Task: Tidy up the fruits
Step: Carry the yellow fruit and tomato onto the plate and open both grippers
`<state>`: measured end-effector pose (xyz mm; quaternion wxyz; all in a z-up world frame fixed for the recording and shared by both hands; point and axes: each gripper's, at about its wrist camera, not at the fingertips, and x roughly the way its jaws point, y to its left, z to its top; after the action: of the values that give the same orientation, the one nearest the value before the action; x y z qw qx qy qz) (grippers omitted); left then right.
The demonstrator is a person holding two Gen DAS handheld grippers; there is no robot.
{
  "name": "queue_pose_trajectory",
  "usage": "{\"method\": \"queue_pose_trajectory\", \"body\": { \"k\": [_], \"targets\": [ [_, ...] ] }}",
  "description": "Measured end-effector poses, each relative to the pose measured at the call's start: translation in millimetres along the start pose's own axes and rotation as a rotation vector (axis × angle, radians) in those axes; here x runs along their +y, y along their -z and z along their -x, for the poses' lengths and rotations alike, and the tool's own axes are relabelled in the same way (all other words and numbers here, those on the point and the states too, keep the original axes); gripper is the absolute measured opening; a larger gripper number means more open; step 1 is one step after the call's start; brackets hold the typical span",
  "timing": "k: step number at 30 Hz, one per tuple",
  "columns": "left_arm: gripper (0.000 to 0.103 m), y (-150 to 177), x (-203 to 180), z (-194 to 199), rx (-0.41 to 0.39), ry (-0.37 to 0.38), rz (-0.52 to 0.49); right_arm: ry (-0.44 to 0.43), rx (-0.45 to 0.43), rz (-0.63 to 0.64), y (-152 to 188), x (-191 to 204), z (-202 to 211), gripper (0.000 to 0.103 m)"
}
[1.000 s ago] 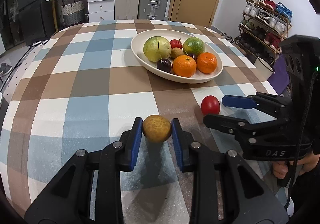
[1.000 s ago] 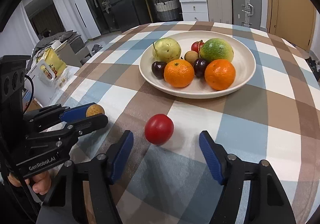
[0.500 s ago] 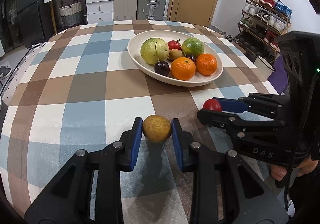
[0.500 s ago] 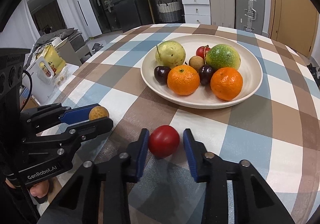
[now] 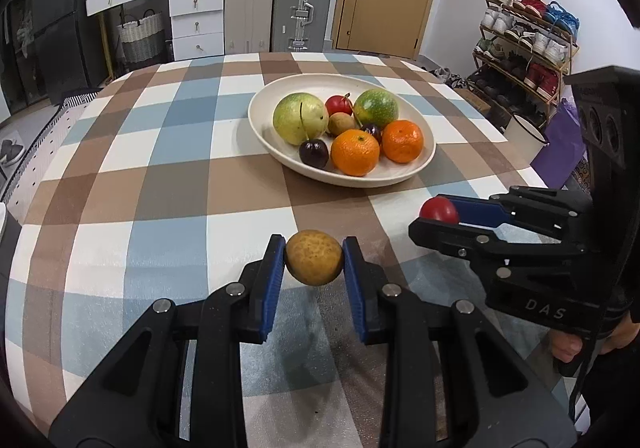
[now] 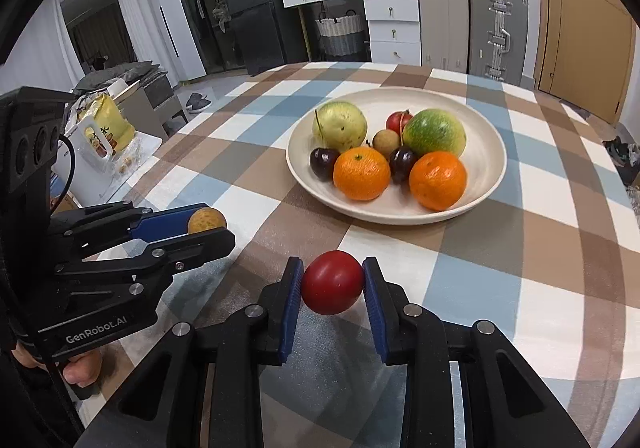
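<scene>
My left gripper (image 5: 314, 257) is shut on a small yellow-brown fruit (image 5: 314, 257), its blue pads pressing both sides just above the checked tablecloth. To its right, my right gripper (image 6: 332, 282) is shut on a small red fruit (image 6: 332, 282), also seen from the left wrist view as the red fruit (image 5: 439, 209). Beyond both stands a cream oval bowl (image 5: 428, 158) holding two oranges, two green fruits, dark plums and small red and brown fruits. The same bowl (image 6: 490, 152) sits ahead of the right gripper; the yellow-brown fruit (image 6: 207, 220) shows at the left.
The round table wears a brown, blue and white checked cloth (image 5: 168, 176). A shoe rack (image 5: 524, 48) and a white pot (image 5: 524, 134) stand off the right edge. A yellow bag on a white box (image 6: 102, 136) sits left of the table. Drawers and suitcases line the far wall.
My right gripper has shut on the red fruit, which lay between its open jaws a second ago. The left gripper keeps its hold on the yellow-brown fruit and has barely moved.
</scene>
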<state>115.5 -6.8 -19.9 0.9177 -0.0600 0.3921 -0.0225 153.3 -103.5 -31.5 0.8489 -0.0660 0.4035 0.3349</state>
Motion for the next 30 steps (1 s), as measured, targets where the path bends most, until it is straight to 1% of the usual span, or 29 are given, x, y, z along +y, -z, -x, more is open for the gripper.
{"method": "queue_pose_trajectory", "body": {
  "k": [12,15,20,24,30],
  "targets": [
    [0.027,-24.5,-12.5,12.6,-0.043,0.015,-0.024,-0.001,-0.092,-0.002,-20.0,-10.3,45.9,0.031],
    [0.027,-33.6,-14.7,14.5,-0.053,0.027,-0.027,-0.005,-0.112,-0.001,-28.5,-13.8,55.5,0.031],
    [0.027,-49.2,-17.2,17.9,-0.071,0.032,-0.038,0.017,-0.153,0.009,-45.6,-23.1,70.5,0.031],
    [0.027,-63.0,-14.0,17.1,-0.088,0.037,-0.039,0.021,-0.157,-0.011,-55.3,-35.9,69.7,0.031],
    [0.027,-83.9,-4.0,4.9,-0.098,0.013,-0.036,0.034,-0.14,-0.035,-65.2,-56.2,50.9,0.031]
  ]
}}
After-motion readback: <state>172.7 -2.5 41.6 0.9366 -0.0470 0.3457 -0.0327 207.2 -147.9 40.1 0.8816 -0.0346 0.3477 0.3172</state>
